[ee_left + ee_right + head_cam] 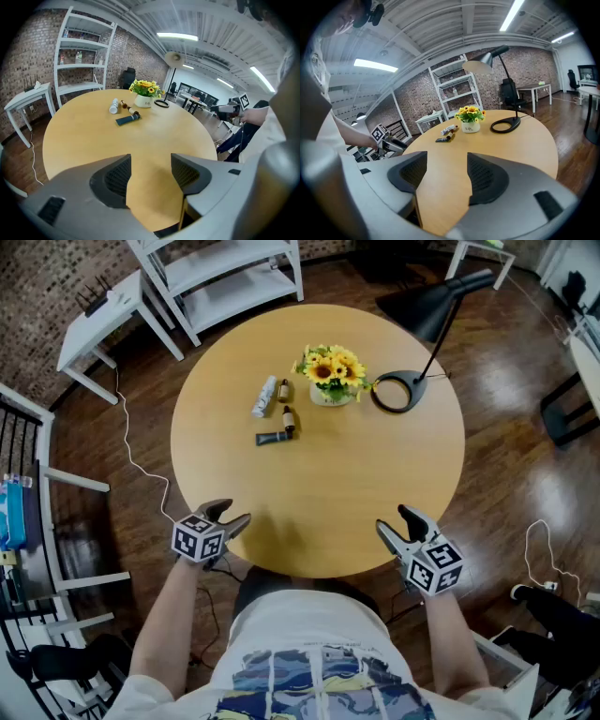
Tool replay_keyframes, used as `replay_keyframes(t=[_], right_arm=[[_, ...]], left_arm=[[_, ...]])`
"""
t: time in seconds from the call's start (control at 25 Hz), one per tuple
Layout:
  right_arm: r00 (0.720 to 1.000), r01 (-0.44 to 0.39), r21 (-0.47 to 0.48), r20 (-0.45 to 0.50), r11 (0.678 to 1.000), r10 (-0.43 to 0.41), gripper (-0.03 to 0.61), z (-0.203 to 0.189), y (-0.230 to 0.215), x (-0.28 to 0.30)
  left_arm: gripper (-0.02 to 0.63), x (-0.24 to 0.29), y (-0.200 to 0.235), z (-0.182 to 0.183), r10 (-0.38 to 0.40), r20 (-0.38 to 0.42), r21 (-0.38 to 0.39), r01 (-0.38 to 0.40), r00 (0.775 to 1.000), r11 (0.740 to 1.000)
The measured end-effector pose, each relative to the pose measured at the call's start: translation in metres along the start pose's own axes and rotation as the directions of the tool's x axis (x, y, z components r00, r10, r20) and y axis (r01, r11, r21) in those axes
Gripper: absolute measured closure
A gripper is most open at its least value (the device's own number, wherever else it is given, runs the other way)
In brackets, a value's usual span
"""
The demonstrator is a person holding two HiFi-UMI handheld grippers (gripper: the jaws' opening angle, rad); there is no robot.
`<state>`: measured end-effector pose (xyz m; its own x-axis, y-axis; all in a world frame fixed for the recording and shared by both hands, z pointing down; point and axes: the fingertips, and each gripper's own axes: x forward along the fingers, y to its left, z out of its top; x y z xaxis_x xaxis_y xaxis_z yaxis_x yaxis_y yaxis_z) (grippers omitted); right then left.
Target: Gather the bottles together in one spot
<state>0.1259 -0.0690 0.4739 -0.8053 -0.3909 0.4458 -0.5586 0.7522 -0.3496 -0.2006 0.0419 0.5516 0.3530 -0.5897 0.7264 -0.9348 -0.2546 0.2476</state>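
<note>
On the round table [319,493], toward its far side, a cluster is found: the long bottle [264,397] is laid leftmost, the far small bottle [283,390] just to its right, the near small bottle [289,420] before that, and the tube [272,437] nearest of all, just beside the near small bottle. The flower pot [330,376] is set right of the cluster, the lamp base [397,392] further right. A shelf unit [225,277] is placed behind the table, a side table [98,320] to its left. The left gripper [234,515] and right gripper [394,519] are held at the near edge, well apart from the cluster.
</note>
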Motion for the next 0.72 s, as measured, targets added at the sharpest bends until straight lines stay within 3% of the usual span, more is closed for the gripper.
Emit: replay_keyframes(t=[0.36,0.72], right_arm=[[0.998,0.069,0.066,-0.007,0.995,-0.069,0.285,-0.009,-0.021,-0.005],[0.978,0.207,0.119,-0.033,0.971,-0.205,0.285,-0.014,-0.010,-0.005]], left_arm=[[0.342,0.062,0.052,0.078,-0.023,-0.050,0.069,0.026,0.999,0.997],[0.339,0.139,0.101,0.116,-0.054,-0.181,0.263,0.102,0.982,0.960]])
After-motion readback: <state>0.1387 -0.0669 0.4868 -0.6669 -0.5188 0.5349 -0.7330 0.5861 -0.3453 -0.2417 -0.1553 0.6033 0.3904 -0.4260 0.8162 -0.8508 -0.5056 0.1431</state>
